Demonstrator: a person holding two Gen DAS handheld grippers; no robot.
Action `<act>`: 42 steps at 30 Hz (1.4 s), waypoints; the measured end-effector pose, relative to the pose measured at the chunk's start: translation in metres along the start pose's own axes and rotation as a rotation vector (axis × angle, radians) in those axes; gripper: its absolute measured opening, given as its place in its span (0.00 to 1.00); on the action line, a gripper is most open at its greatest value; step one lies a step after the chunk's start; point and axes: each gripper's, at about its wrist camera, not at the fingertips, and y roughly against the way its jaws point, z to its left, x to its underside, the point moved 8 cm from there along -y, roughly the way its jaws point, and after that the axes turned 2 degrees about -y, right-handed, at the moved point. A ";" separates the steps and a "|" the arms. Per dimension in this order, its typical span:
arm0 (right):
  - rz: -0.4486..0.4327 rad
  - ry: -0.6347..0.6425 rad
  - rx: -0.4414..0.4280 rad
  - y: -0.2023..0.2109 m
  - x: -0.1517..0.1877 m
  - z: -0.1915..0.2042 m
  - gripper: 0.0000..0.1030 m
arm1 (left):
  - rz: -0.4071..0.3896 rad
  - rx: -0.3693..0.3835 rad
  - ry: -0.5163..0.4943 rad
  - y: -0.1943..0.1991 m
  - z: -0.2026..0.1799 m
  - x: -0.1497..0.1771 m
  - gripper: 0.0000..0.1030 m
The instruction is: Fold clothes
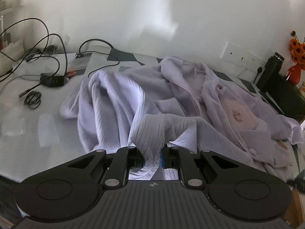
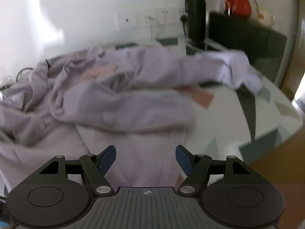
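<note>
Mid-fold: the left gripper (image 1: 152, 157) has its jaws clamped on the garment (image 1: 171, 95), while the right gripper (image 2: 145, 157), jaws apart and empty, must next pinch an edge.

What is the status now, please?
Left gripper shut on lilac garment. Right gripper open above it, holding nothing. Cables clear of garment.

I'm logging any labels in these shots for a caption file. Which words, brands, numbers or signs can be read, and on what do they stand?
None: no readable word, brand or number in either view.
Left tool body: a small round crosshair mark, no letters.
Right tool body: the same mark.
Black bottle: any print too blurred to read.
Lilac garment: none visible.
</note>
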 end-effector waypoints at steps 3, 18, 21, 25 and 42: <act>0.026 0.024 0.001 -0.004 0.014 0.009 0.64 | 0.056 0.012 -0.027 -0.012 -0.002 0.002 0.24; -0.008 0.171 -0.026 -0.011 0.004 0.057 0.03 | 0.154 0.157 0.023 0.029 0.033 0.061 0.64; -0.049 0.161 -0.033 -0.006 -0.010 0.061 0.03 | 0.160 0.167 0.031 0.029 0.027 0.068 0.64; -0.121 0.088 -0.043 0.005 -0.034 0.054 0.03 | 0.163 0.182 0.010 0.026 0.017 0.073 0.69; -0.405 -0.086 -0.023 0.037 -0.132 0.023 0.03 | -0.290 0.082 0.088 0.076 0.033 -0.044 0.09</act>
